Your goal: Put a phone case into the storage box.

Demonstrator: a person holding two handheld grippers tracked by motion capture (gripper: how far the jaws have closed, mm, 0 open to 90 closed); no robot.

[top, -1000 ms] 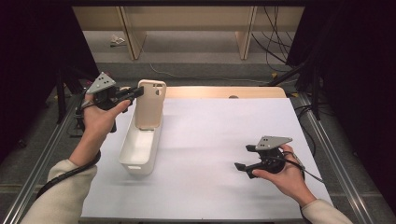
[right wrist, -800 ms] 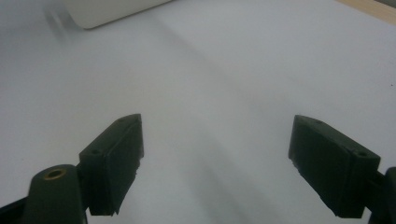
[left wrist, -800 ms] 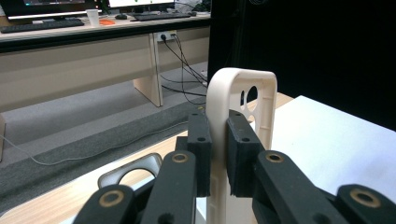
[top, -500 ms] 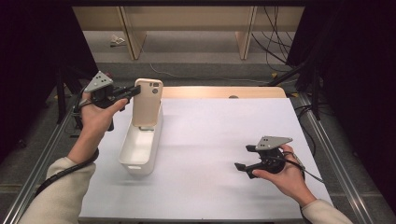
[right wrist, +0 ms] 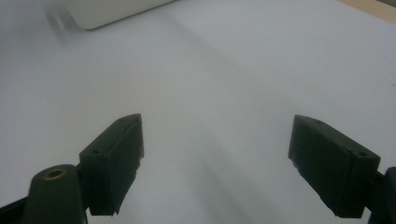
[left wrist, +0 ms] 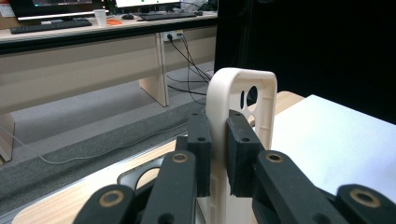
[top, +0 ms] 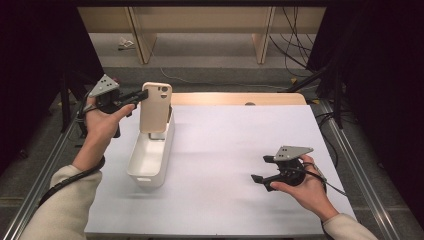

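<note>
White paper covers the worktop [top: 240,165], with dark curtains at the sides and pale desks beyond its far edge. From the high view, the left gripper [top: 142,95] is clamped on the upper edge of a beige phone case [top: 155,107], holding it upright over the far end of a white tray [top: 150,157] near the worktop's left edge. The left forearm reaches forward, wrist level. The right gripper [top: 260,170] rests low near the right front corner, held by its hand.

In the left gripper view, both jaws pinch the phone case's rim [left wrist: 219,140], camera cutout at the top.

In the right gripper view, the jaws stand wide apart over bare paper, the tray's corner [right wrist: 112,11] ahead.

This looks like a lift or placement at the tray; next, it likely needs a steady, vertical move.
</note>
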